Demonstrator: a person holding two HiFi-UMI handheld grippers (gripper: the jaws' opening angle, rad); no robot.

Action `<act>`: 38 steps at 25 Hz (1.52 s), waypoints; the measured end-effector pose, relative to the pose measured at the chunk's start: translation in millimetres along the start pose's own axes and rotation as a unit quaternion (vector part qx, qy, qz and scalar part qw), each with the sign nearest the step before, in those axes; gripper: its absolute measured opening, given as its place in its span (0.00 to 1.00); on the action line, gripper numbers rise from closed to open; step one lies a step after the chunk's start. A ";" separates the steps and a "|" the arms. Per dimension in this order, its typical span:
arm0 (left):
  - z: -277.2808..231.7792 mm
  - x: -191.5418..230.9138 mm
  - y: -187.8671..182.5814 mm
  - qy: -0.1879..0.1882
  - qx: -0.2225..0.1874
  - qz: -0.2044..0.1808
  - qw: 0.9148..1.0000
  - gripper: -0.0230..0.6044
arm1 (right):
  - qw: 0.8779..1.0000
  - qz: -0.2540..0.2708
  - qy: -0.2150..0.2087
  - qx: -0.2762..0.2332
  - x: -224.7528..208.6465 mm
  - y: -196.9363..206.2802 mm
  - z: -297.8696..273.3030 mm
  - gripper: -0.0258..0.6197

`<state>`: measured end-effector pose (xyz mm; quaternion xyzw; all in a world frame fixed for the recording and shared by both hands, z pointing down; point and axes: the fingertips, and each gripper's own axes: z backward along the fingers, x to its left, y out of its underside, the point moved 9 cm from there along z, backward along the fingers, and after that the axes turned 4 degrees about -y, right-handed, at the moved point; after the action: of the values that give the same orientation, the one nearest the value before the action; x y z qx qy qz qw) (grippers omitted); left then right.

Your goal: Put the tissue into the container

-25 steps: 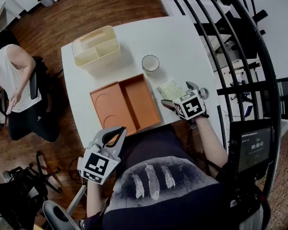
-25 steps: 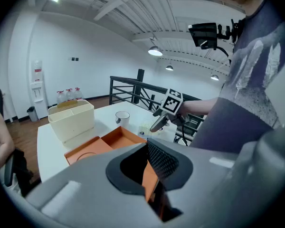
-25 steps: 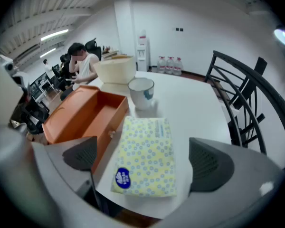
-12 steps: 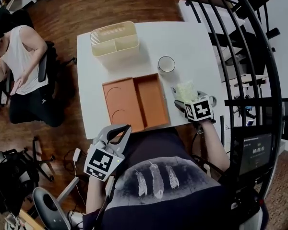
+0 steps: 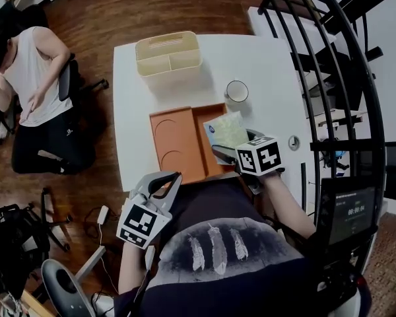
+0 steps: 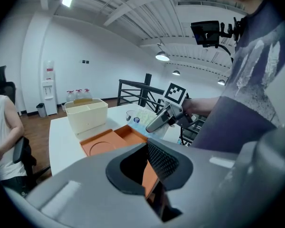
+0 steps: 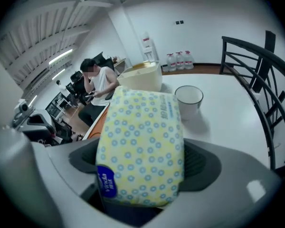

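- Two tools show, one in each of the person's hands. The right tool point(image 5: 234, 144) pinches a tissue pack point(image 5: 226, 129) between its jaws.
- The pack is pale yellow with small blue rings and a blue label at one end. In the right gripper view it fills the space between the jaws, with a pad on each side.
- The pack is over the right compartment of an orange tray point(image 5: 178, 137), close to the tray's dividing wall. Whether it touches the tray floor cannot be told.
- The tray lies at the near edge of the white tabletop point(image 5: 264, 71), about midway along it. Its left compartment has two round recesses and holds nothing.
- The left tool point(image 5: 166, 181) is off the tabletop, below the near edge and in front of the person's body. Its jaws are slightly spread with nothing between them.
- A cream box point(image 5: 168, 66) with inner dividers stands at the far edge, towards the far left corner, well apart from the tray.
- A white cup point(image 5: 237, 91) stands upright beyond the tray's far right corner, near it but not touching.
- A small round thing point(image 5: 294, 139) lies by the right edge, too small to identify.
- Another person point(image 5: 36, 78) in a white sleeveless top sits on a chair off the left edge.
- A black railing point(image 5: 330, 78) runs along the right side.
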<state>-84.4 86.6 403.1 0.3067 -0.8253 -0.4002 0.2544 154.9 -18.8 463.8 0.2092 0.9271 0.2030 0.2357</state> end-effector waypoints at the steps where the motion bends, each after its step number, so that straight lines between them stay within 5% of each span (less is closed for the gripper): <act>1: 1.3 0.6 1.7 -0.002 0.000 0.003 1.000 0.06 | 1.000 0.001 0.002 0.007 1.1 0.8 -5.8 0.79; 11: 22.1 12.3 13.6 -0.009 0.003 0.019 1.000 0.06 | 0.997 -0.024 0.073 0.031 0.6 10.3 -59.1 0.81; 18: 30.9 13.8 19.7 -0.016 0.003 0.019 1.000 0.06 | 0.999 -0.006 0.045 -0.031 10.4 9.0 -33.2 0.83; 21: 34.0 15.9 18.3 -0.018 0.000 0.019 1.000 0.06 | 0.996 0.019 -0.024 -0.081 23.9 -3.4 11.2 0.82; 24: 30.8 15.0 16.4 -0.015 0.005 0.013 1.000 0.06 | 0.979 0.027 -0.128 -0.159 37.9 -18.2 55.8 0.48; 27: 25.1 1.5 10.6 -0.004 0.002 0.012 1.000 0.06 | 0.936 0.020 -0.265 -0.232 53.0 -20.7 104.9 0.04; 29: 19.4 -9.3 3.3 0.007 -0.007 0.022 1.000 0.06 | 0.906 0.020 -0.336 -0.258 62.6 -11.2 138.6 0.04; 31: 18.4 -8.8 -5.6 0.013 -0.014 0.032 0.999 0.06 | 0.889 0.041 -0.364 -0.274 68.6 -16.0 145.5 0.04; 38: 51.9 6.4 -30.3 0.013 -0.067 0.062 0.996 0.06 | 0.899 0.067 -0.365 -0.233 90.4 -26.0 127.7 0.04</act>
<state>-114.1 93.3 350.9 0.2419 -0.8106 -0.4342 0.3098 141.5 38.8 316.7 0.2695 0.6862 0.3378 0.5850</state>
